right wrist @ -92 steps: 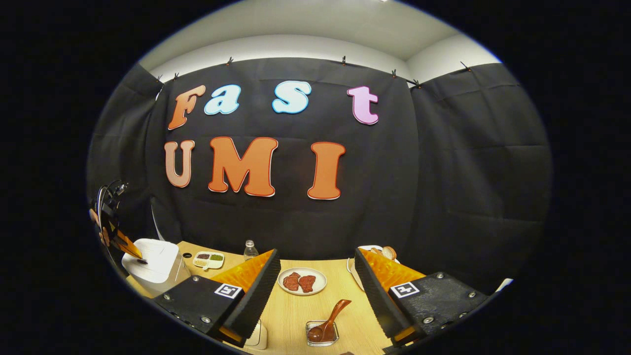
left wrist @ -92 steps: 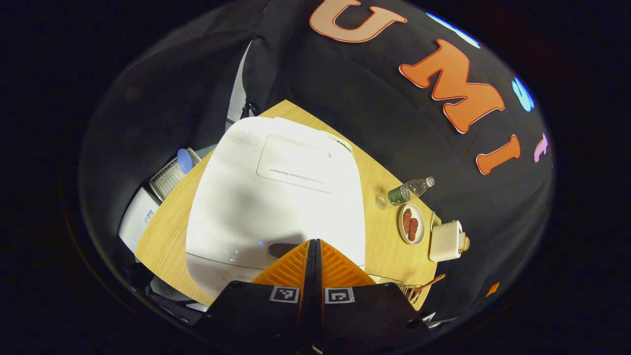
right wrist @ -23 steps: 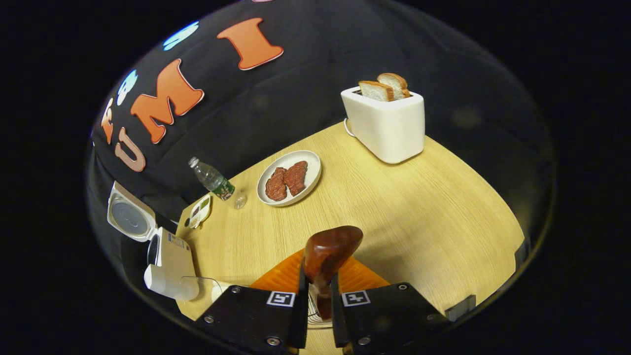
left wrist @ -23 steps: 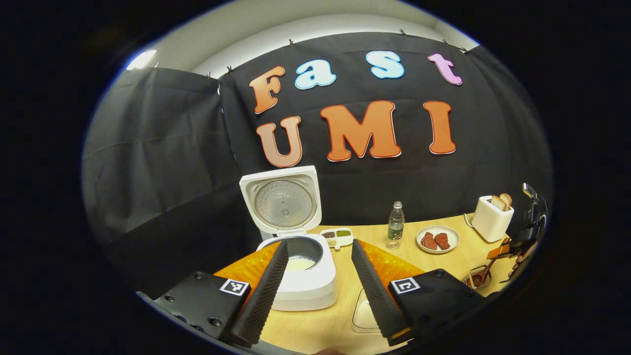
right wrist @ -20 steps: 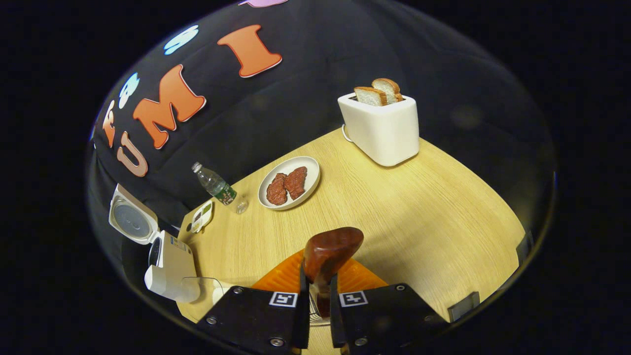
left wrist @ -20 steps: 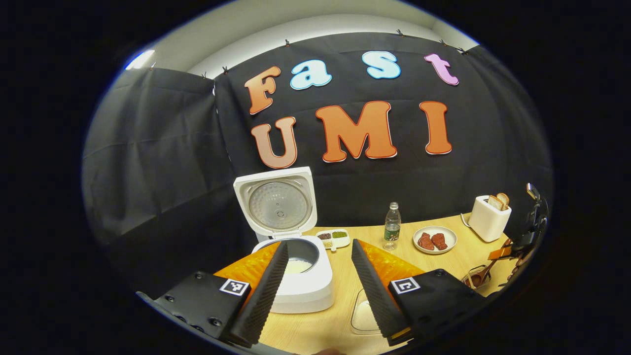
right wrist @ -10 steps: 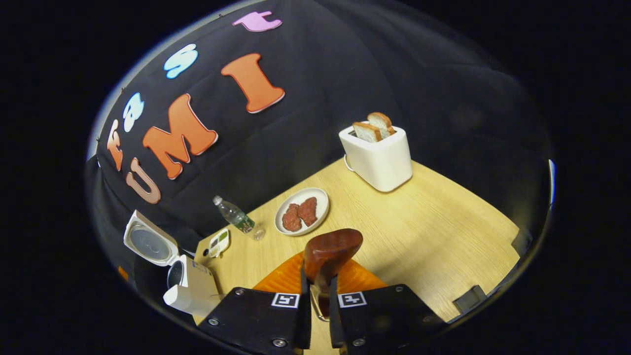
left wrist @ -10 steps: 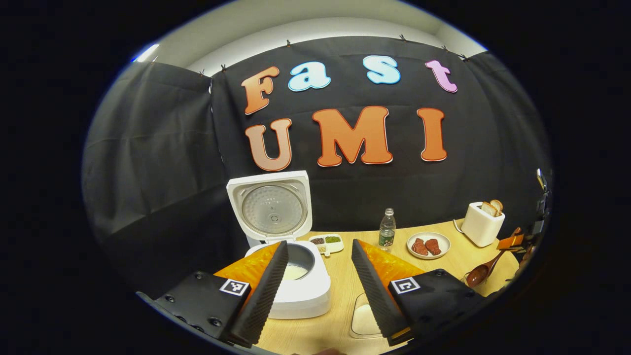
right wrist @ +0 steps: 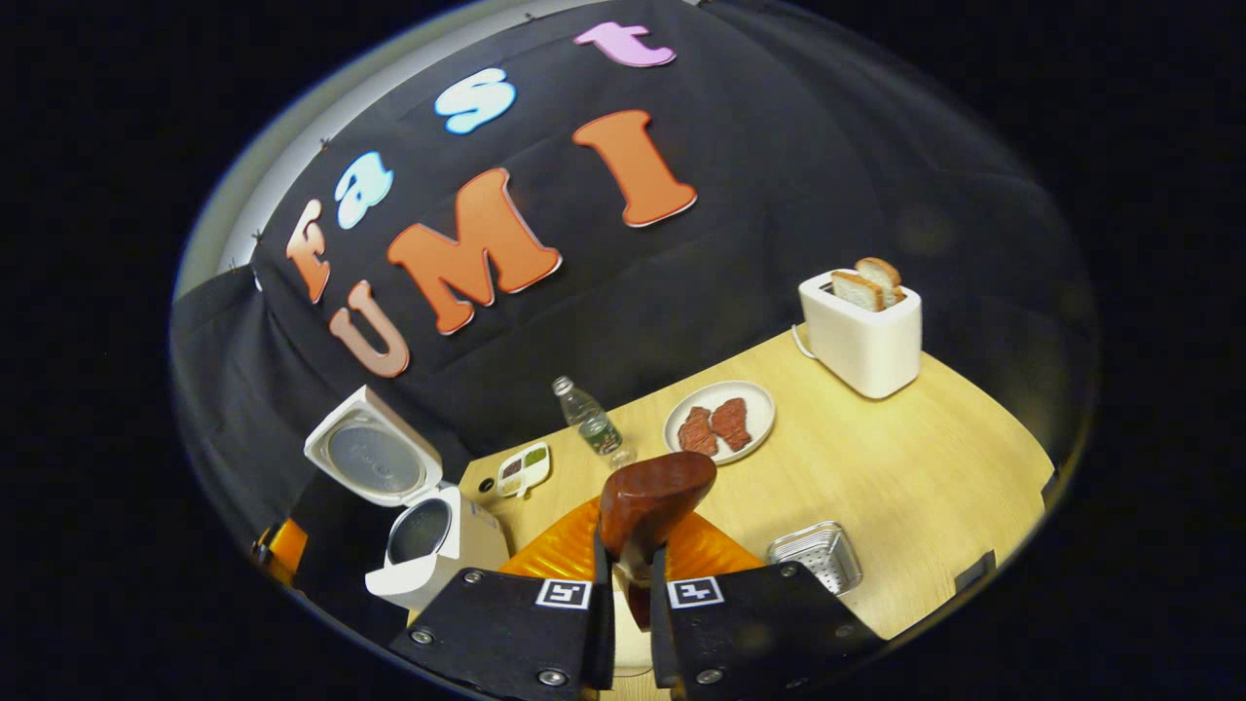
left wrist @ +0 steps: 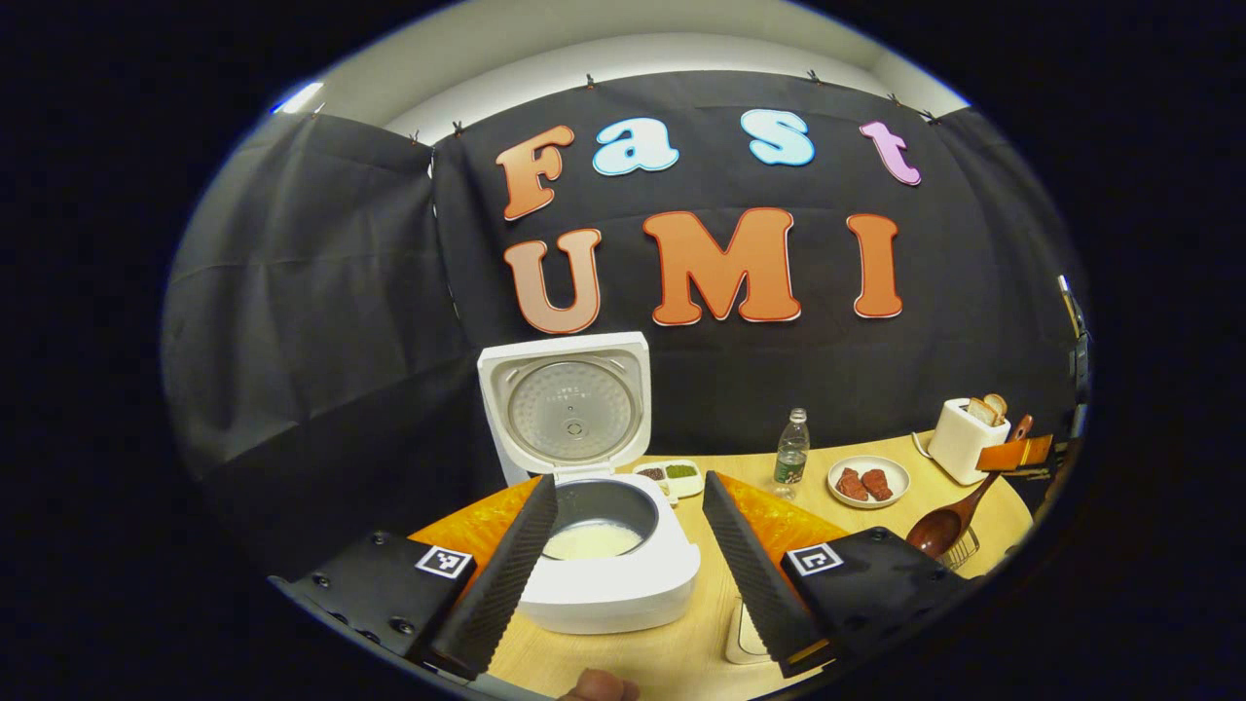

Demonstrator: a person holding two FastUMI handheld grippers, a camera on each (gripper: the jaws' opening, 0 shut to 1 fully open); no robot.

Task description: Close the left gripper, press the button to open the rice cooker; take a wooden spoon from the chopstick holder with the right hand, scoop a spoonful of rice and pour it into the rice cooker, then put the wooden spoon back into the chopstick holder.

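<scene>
Right gripper view has the wooden spoon front and centre: the right gripper is clamped on its handle, both fingers pressing it, with the bowl of the spoon sticking up and forward above the table. The chopstick holder, a little wire basket, sits on the table just right of the gripper. Over on the left the rice cooker stands with its lid flipped up. In the left gripper view the cooker is right in front, lid upright, and the inner pot has white rice in the bottom. The left gripper has its fingers spread well apart with nothing between them, framing the cooker. Off to the right there, the spoon hangs tilted, bowl down, over the basket. Further back on the table: a small divided dish, a water bottle, a plate of meat and a toaster with bread slices in it.
</scene>
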